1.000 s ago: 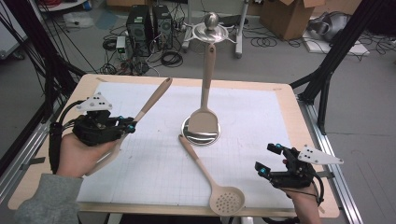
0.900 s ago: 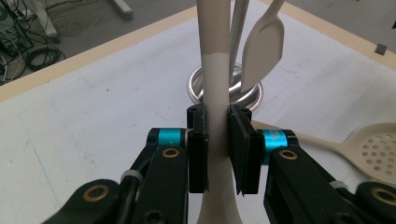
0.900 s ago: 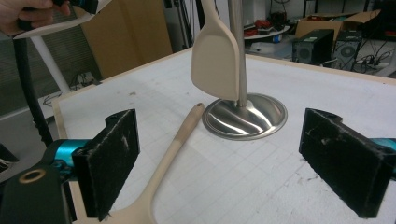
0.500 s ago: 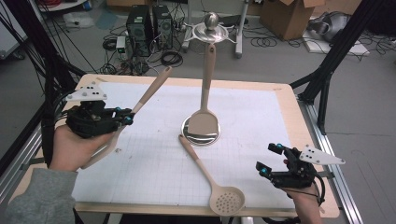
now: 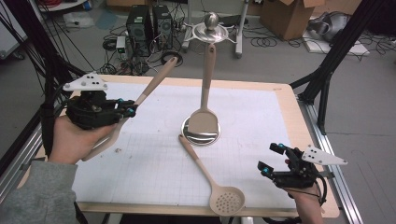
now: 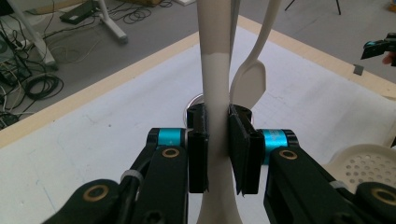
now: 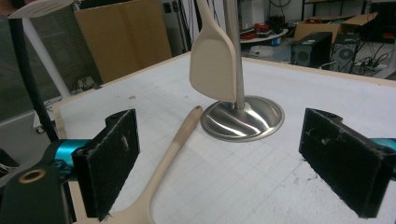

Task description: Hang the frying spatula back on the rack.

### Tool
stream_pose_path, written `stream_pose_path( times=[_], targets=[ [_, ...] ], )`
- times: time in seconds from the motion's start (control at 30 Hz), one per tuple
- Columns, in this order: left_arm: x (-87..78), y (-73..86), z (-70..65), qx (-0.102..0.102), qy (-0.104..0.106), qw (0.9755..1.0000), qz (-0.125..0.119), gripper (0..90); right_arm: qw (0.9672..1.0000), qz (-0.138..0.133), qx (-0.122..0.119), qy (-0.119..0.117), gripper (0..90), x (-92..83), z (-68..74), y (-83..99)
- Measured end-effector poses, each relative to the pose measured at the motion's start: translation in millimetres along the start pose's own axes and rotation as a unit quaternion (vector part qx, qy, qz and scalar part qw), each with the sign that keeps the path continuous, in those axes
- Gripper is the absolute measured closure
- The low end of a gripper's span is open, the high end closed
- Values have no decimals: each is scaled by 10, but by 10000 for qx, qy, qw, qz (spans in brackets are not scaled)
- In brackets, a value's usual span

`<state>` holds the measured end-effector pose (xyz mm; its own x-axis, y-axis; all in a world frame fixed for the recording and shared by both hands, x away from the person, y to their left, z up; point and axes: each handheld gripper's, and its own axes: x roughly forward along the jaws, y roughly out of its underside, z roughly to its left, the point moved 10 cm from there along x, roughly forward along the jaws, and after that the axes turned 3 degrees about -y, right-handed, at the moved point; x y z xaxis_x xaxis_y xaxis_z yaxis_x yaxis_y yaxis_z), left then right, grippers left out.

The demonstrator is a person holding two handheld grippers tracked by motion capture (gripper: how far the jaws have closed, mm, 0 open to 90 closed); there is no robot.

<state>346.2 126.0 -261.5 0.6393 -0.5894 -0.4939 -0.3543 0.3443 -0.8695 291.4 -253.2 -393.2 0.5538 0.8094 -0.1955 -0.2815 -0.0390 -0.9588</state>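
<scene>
Left claw [image 6: 217, 154] clamped mid-handle on long beige plastic utensil [image 5: 148, 93]; looks stiff, light, slick. Right claw [image 5: 273, 157] wide apart, idle.

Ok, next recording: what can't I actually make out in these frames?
- High view: the working end of the utensil clamped in the left gripper is hidden behind the hand, so its type is unclear.
- Left gripper view: the same utensil is cut off by the top and bottom edges.
- Right gripper view: the slotted spoon head is cut off by the bottom edge, and the spatula handle and stand top by the top edge.
</scene>
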Motion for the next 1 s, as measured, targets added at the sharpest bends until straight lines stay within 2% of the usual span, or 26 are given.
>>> stream_pose_path(
  times=[0.3, 0.53, 0.83, 1.0],
  targets=[
    [-84, -197, 23, -73, 37, 9997, -226, 778, 10000, -19, 24, 5, 111, -17, -17, 6],
    [-144, -318, -33, -1, 74, 9992, -401, 778, 10000, -18, 30, -9, 111, -27, -8, 5],
    [-167, -404, -73, 44, 129, 9983, -567, 778, 10000, -46, 50, -29, 111, -39, 0, -2],
    [-135, -422, -100, 43, 169, 9982, -571, 778, 10000, -46, 59, -15, 112, -46, -4, 1]
  ],
)
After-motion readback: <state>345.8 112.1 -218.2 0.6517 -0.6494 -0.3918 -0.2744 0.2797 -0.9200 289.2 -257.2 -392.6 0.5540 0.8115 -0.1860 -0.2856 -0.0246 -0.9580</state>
